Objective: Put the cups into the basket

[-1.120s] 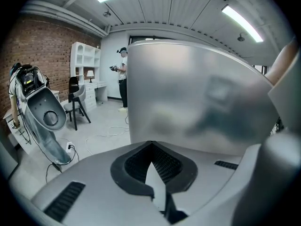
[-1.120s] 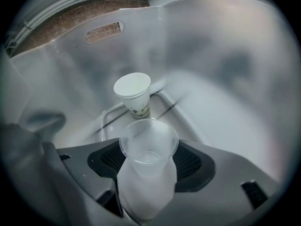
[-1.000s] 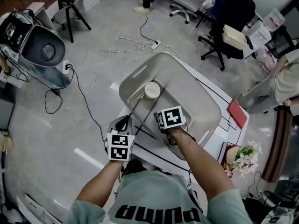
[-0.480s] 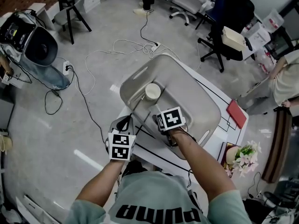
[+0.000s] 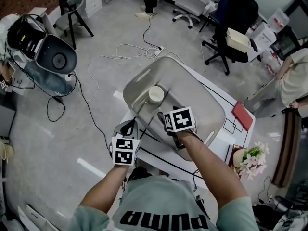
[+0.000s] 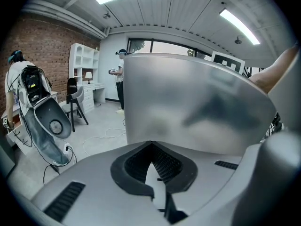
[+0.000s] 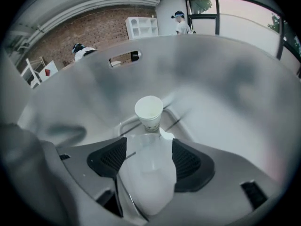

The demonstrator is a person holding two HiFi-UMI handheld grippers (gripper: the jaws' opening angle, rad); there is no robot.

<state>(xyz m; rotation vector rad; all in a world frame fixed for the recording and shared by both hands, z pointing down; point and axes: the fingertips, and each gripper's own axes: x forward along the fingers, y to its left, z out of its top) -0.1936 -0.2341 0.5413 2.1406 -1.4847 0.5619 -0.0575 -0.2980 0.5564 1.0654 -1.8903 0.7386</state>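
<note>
A grey plastic basket [image 5: 202, 93] stands on the white table. One white paper cup [image 5: 156, 94] [image 7: 149, 111] stands upright inside it, near its left wall. My right gripper [image 5: 167, 121] [image 7: 149, 147] is inside the basket by its near rim, shut on a second pale cup [image 7: 148, 171] that fills the space between its pads. My left gripper [image 5: 127, 128] [image 6: 153, 166] hangs outside the basket at its near left corner. Its pads are together with nothing held, and the basket's outer wall [image 6: 188, 102] is right in front of it.
A red flat item [image 5: 242, 115] and a bunch of flowers [image 5: 252, 160] lie on the table's right side. On the floor are cables [image 5: 130, 47], office chairs [image 5: 231, 18] and a grey machine [image 5: 48, 57] at left. A person stands at the right edge.
My right gripper with its cup has shifted slightly to the right inside the basket. The standing cup and the left gripper have stayed put.
</note>
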